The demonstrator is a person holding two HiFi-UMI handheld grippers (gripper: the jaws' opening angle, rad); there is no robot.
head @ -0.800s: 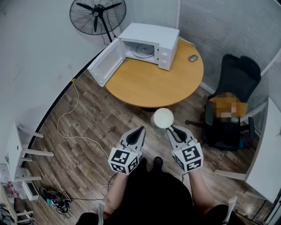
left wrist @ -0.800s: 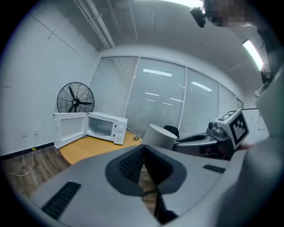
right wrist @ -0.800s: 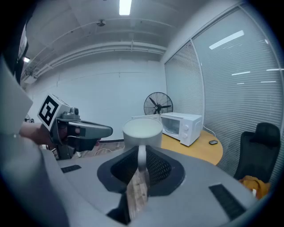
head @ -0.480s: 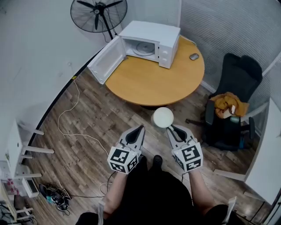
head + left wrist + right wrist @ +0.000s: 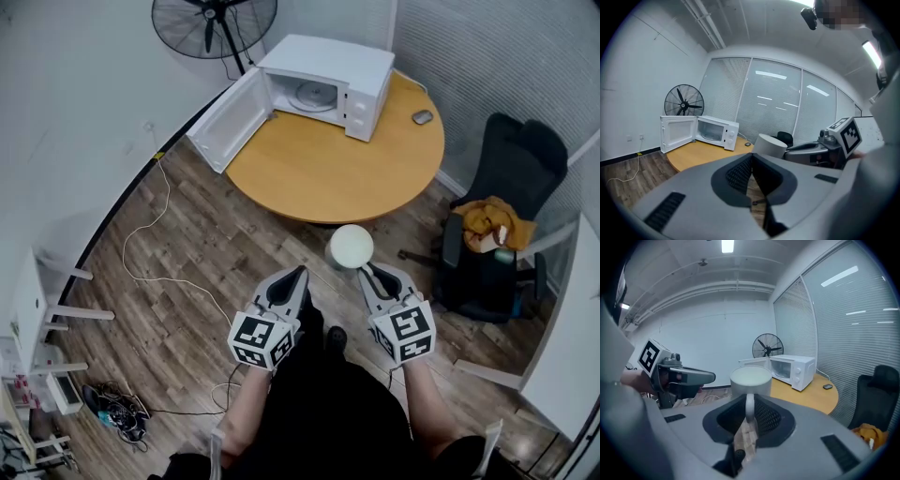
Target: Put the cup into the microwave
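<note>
A white cup (image 5: 351, 247) hangs in the air above the wooden floor, short of the round table (image 5: 337, 173). My right gripper (image 5: 365, 270) is shut on the cup's handle; in the right gripper view the cup (image 5: 751, 377) stands upright at the jaw tips (image 5: 749, 401). Beside it my left gripper (image 5: 300, 272) is shut with nothing in it (image 5: 751, 157). The white microwave (image 5: 328, 80) stands at the table's far edge, its door (image 5: 230, 120) swung wide open to the left and the glass turntable visible inside.
A black standing fan (image 5: 214, 23) is behind the microwave. A computer mouse (image 5: 423, 117) lies on the table's right side. A black office chair (image 5: 497, 220) with yellow cloth stands to the right. A white cable (image 5: 150, 253) trails over the floor at left.
Both grippers and the cup keep their places in the view. The table and microwave have drifted slightly to the right and up as the head view shifted.
</note>
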